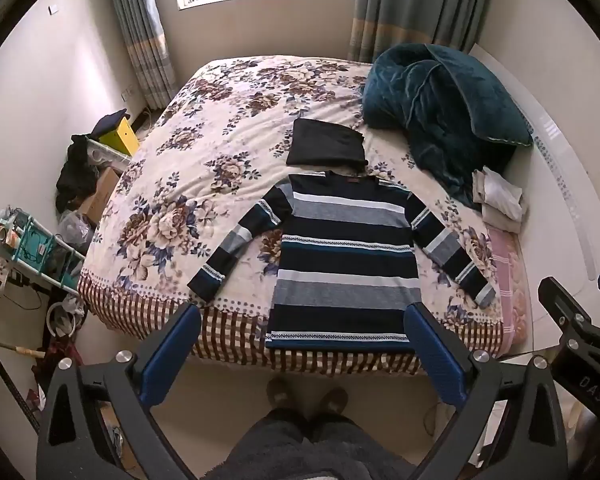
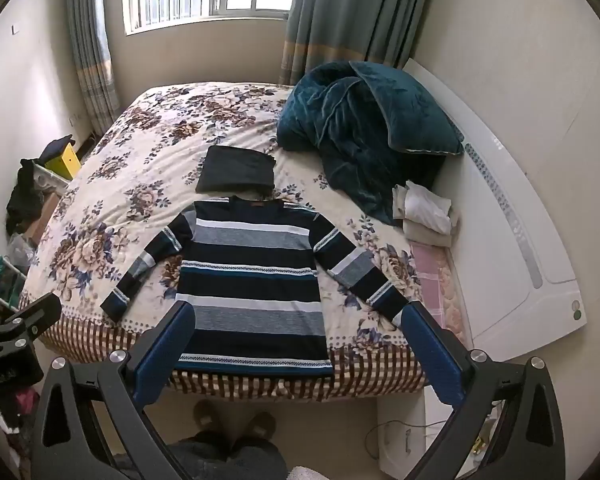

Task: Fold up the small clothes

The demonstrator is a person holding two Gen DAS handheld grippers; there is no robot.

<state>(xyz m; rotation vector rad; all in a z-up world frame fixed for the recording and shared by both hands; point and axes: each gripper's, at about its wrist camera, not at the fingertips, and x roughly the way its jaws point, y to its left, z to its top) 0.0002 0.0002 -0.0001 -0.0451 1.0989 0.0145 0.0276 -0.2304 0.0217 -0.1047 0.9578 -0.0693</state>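
Striped knit long-sleeved sweater lies flat, sleeves spread, on the floral bed cover, hem at the near edge. Folded black garment just behind its collar. Left gripper and right gripper both wide, holding nothing.

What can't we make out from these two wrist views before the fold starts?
- Striped sweater: underside hidden in both views, lying flat on the bed.
- Folded black garment: type unclear, folded.
- Pale folded pile: contents too small.
- Left gripper, right gripper: open and empty; handles cut off by bottom edge.
- Shelf clutter: left wrist view, fisheye-warped, illegible.
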